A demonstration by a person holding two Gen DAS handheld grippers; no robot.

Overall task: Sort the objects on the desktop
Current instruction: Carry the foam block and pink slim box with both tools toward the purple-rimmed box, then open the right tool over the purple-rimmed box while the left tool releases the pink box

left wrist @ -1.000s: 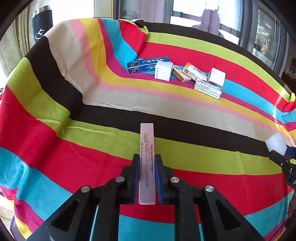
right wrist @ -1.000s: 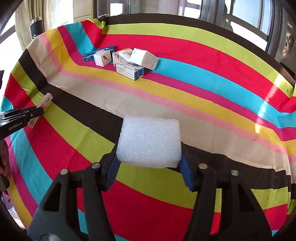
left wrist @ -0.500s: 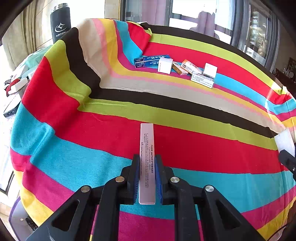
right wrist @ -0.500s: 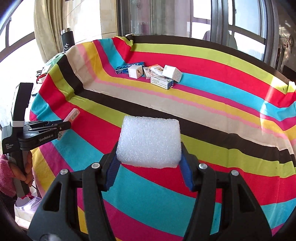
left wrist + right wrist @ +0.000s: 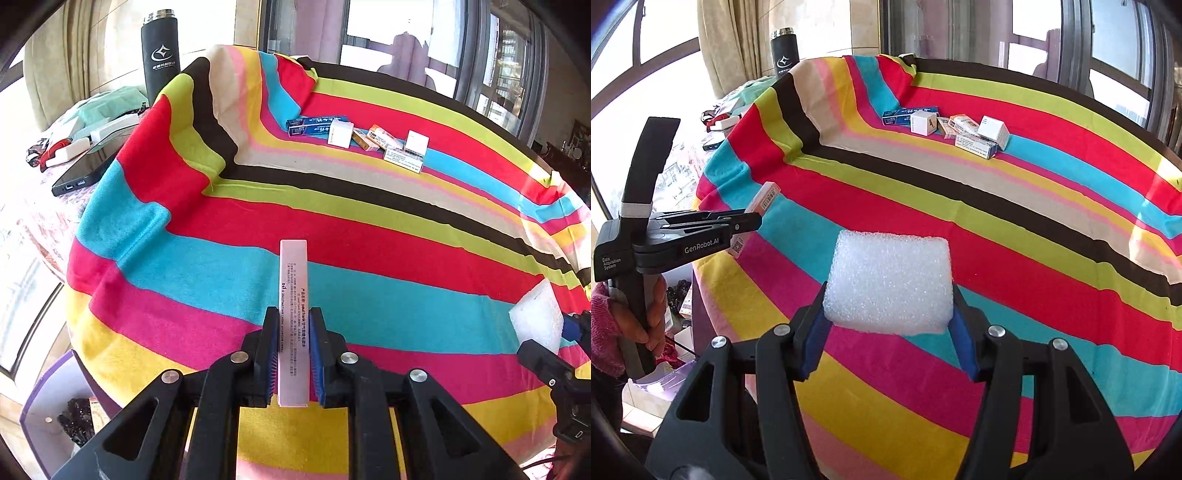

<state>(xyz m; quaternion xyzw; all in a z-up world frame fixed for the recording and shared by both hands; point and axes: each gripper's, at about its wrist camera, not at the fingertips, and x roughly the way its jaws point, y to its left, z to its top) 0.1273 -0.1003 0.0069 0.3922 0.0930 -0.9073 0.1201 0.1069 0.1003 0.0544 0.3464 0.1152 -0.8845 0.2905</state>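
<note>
Left claw (image 5: 293, 356) clamps slim box (image 5: 293, 280); small boxes (image 5: 360, 138) far across striped cloth (image 5: 369, 236)

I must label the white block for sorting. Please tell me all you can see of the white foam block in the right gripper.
The white foam block is a thick, roughly rectangular pad with rounded corners and a coarse, bubbly surface. The right gripper holds it by two opposite sides between blue pads, above the striped cloth, touching nothing else. The left wrist view shows it at the right edge.

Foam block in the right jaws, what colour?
White foam block, speckled texture; clearest in the right wrist view.
</note>
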